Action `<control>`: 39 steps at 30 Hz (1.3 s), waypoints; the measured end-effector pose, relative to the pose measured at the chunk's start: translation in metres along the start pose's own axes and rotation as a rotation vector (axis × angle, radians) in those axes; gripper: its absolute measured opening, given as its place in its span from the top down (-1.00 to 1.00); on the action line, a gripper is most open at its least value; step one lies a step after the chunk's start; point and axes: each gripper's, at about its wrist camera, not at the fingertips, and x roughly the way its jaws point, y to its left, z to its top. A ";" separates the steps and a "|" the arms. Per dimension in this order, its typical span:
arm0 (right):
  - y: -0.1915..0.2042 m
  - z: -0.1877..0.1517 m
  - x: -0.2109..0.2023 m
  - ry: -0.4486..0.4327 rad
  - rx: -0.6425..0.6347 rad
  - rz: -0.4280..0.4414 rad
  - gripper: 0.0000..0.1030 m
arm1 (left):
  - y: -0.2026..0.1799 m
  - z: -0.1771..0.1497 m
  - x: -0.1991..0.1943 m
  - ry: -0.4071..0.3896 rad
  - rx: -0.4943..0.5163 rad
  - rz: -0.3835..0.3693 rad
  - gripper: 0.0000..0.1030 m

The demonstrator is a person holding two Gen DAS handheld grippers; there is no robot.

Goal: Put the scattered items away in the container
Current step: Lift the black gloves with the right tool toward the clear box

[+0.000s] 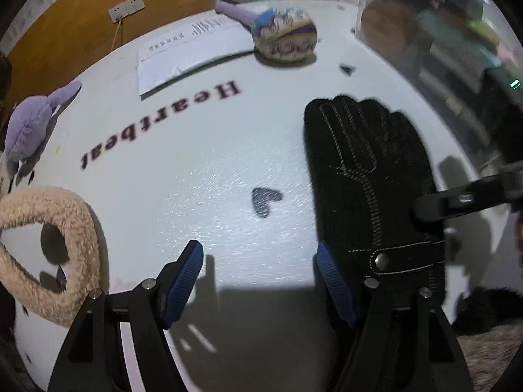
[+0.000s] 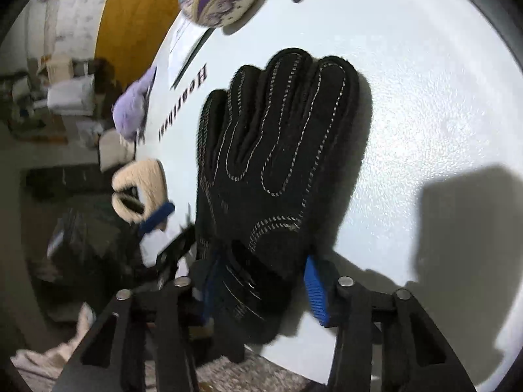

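A black glove (image 1: 369,176) with pale stitching lies flat on the white table (image 1: 196,163). My left gripper (image 1: 261,277) is open and empty just left of the glove's cuff. In the right wrist view the glove (image 2: 271,163) fills the middle, and my right gripper (image 2: 261,287) stands open with its blue pads on either side of the cuff. A patterned ball (image 1: 284,34), a purple plush toy (image 1: 29,127) and a beige fluffy ring (image 1: 49,254) also lie on the table. A clear container (image 1: 441,42) stands at the far right.
Papers (image 1: 193,52) lie at the back of the table beside a lilac item (image 1: 235,11). The table carries the printed word "Heartbeat" and a heart mark (image 1: 264,199). The near table edge borders a carpet (image 2: 248,375).
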 end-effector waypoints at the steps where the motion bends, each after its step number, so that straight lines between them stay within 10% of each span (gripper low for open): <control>1: -0.003 0.001 0.000 -0.004 0.027 0.020 0.21 | 0.001 -0.002 0.001 0.004 -0.006 -0.003 -0.38; 8: 0.005 -0.003 -0.001 -0.038 0.095 0.065 0.60 | 0.008 -0.008 0.010 0.029 -0.027 0.015 -0.38; 19: 0.042 0.021 0.007 -0.126 0.278 0.050 0.66 | -0.033 -0.020 -0.080 -0.208 0.134 -0.085 -0.43; 30: 0.057 0.022 0.018 -0.043 0.376 0.102 0.69 | -0.072 -0.056 -0.046 -0.331 0.484 0.199 -0.43; 35: 0.055 0.018 0.019 -0.025 0.389 0.100 0.69 | -0.068 -0.055 -0.029 -0.302 0.526 0.213 0.38; 39: 0.053 0.018 0.019 -0.022 0.376 0.099 0.68 | -0.056 -0.050 -0.027 -0.275 0.459 0.150 0.46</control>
